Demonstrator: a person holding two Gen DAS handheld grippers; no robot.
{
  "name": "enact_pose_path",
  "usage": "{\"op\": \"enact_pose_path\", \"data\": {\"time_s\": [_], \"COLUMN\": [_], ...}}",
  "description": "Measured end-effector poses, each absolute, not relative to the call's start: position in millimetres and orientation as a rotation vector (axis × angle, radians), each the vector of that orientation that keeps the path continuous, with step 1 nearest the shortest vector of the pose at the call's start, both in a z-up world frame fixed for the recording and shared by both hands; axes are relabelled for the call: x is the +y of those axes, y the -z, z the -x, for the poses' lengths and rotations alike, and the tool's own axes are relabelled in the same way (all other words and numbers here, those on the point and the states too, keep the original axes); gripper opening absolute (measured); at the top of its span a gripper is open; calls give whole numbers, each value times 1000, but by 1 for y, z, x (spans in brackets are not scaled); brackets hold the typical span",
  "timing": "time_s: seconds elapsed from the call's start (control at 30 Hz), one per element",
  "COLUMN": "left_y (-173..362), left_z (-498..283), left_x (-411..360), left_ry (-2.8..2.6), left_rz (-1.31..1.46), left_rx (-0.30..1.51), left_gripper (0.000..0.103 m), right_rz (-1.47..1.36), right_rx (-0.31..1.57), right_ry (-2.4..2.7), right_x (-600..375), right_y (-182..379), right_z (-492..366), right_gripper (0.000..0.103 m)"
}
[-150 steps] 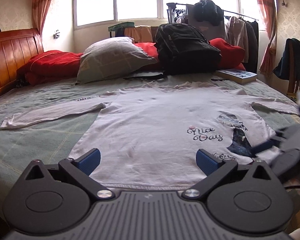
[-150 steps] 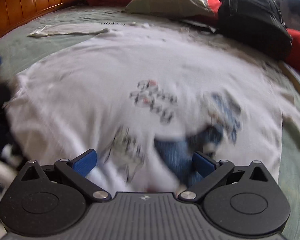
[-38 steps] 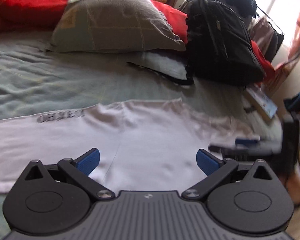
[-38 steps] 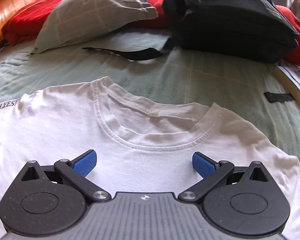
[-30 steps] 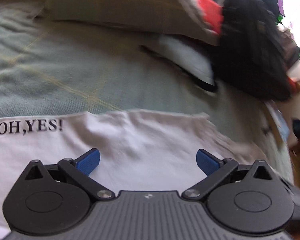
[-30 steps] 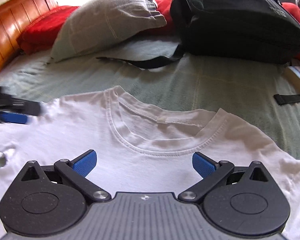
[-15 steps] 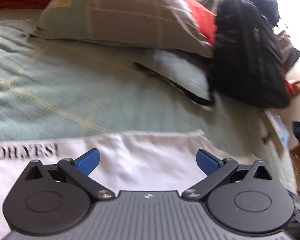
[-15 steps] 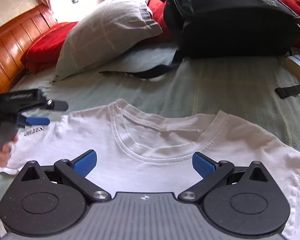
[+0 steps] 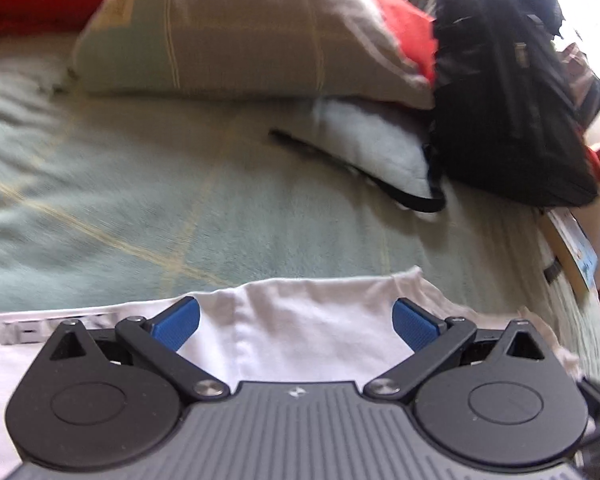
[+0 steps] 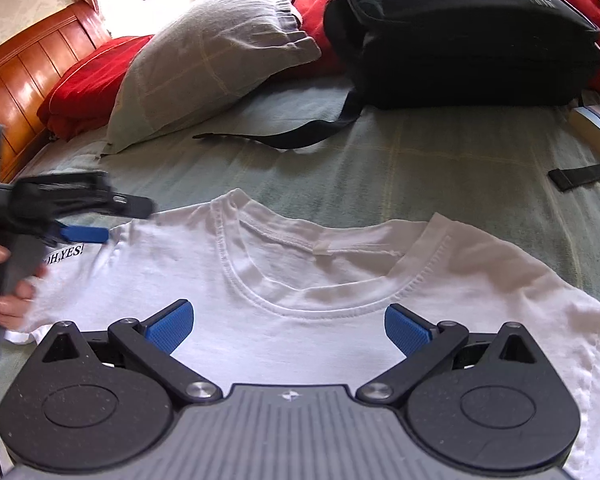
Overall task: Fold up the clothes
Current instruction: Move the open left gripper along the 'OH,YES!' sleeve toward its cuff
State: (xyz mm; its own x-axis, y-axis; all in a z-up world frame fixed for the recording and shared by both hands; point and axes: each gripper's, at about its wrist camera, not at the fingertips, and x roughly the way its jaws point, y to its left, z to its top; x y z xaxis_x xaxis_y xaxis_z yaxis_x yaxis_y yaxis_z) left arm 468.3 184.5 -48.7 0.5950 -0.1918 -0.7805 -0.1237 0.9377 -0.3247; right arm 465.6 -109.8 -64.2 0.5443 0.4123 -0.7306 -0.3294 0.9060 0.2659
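A white T-shirt (image 10: 340, 248) lies flat on the green bedspread, neck opening toward the pillows. My right gripper (image 10: 287, 327) is open just below the collar (image 10: 312, 280), with nothing between its blue pads. My left gripper (image 10: 126, 220), held by a hand (image 10: 4, 280), is open at the shirt's left shoulder beside the "OH,YES!" print (image 10: 64, 256). One finger is above the cloth and the blue pad (image 10: 84, 234) is at its edge. In the left wrist view the left gripper (image 9: 295, 322) is wide open over the shirt's upper edge (image 9: 308, 300).
A grey pillow (image 10: 216, 52) and red bedding (image 10: 88, 80) lie ahead by the wooden headboard (image 10: 24, 76). A black backpack (image 10: 460, 28) sits at the back right, its strap (image 10: 284, 138) trailing onto the bedspread (image 10: 420, 168). A book (image 10: 596, 128) lies at the right edge.
The left gripper has come in from the left to the shirt's shoulder, closer to its top edge. The right gripper drew back a little from the collar. Both stay open.
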Motion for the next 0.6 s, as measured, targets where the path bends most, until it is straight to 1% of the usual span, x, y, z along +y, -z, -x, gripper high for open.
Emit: {"op": "enact_pose_path", "data": {"time_s": [0.13,0.27,0.33,0.43,0.6], "left_y": [37,54,66,64,46], "left_z": [-424,-383,-371,-353,-338], "left_x": [194,207,210,217,215], "left_ry": [70,58,51,29,40], "left_rz": [367,426,452,471,506], "left_rx": [942,972,983,964,923], "left_gripper": [102,102,102,102,102], "right_rz": [-112,-110,-110,-109,-133], "right_rx": [892,888,885,881,868], "right_ry": [-460,-473,-478,-484,-482], "right_x": [-110,-106,-105,-104,-108], "right_y": [64,62,60,59,56], "right_z": [-465,-463,-462,-461,-461], "right_gripper": [103,103,103,103,103]}}
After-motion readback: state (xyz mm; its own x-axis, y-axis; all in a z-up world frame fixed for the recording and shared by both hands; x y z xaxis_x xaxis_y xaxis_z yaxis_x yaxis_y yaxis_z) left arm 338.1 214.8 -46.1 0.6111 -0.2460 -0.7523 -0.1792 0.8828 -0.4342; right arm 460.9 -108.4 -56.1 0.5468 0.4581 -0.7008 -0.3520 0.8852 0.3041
